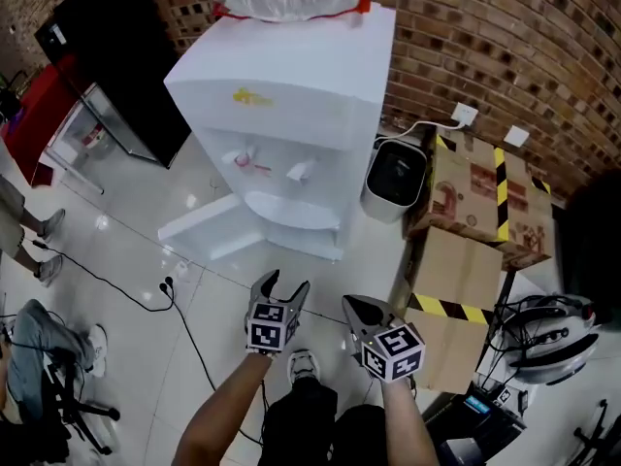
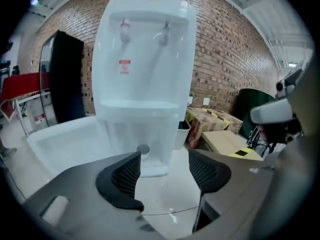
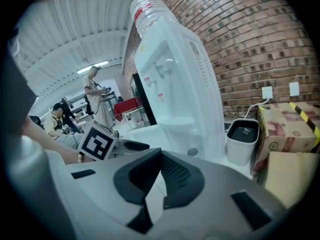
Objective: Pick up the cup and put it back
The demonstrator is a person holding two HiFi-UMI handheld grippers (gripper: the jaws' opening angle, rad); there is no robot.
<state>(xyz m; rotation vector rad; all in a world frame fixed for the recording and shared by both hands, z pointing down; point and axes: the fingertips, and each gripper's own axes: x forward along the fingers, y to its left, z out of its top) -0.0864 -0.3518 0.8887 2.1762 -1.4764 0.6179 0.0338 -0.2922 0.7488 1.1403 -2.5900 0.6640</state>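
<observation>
While left tongs [image 2: 165,170] gape empty, right tongs [image 3: 160,160] sit closed.

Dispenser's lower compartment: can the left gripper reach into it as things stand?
Likely yes: the left gripper, jaws apart and empty, faces the compartment head-on, and its door is swung aside.

Head cam sits high and looks steeply down on the water dispenser [image 1: 291,95] top and the floor [image 1: 126,260]; left gripper [image 1: 282,285] and right gripper [image 1: 355,305] at frame bottom. Left gripper cam is low, faces the dispenser front nearly square, fairly near. Right gripper cam is low too, rolled, sees the dispenser obliquely from the bin [image 1: 396,178] side. All three share dispenser, bin, boxes [image 1: 475,197], brick wall [image 1: 505,37].
</observation>
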